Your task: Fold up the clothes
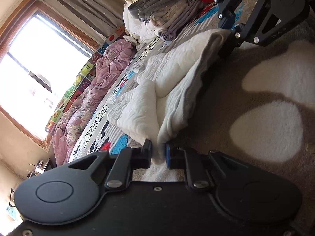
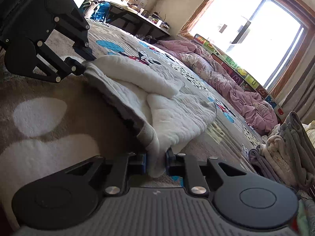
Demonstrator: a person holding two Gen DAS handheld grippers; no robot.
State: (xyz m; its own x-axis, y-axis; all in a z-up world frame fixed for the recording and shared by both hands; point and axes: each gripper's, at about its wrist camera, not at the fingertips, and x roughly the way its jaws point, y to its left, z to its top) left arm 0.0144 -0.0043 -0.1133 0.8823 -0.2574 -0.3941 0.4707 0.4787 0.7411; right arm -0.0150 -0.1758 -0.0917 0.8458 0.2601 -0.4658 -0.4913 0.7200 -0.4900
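the left gripper (image 1: pixel 158 152) pinches one corner of the white quilted garment (image 1: pixel 157 90) — the right gripper (image 2: pixel 155 162) clamps another, both low on the rug (image 1: pixel 246 118).

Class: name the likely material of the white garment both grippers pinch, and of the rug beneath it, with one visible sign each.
White garment: probably quilted cotton or padded fabric, matte, with stitched puckered lines and a greyish reverse. Rug: likely plush synthetic pile, with a fuzzy, soft-looking surface.
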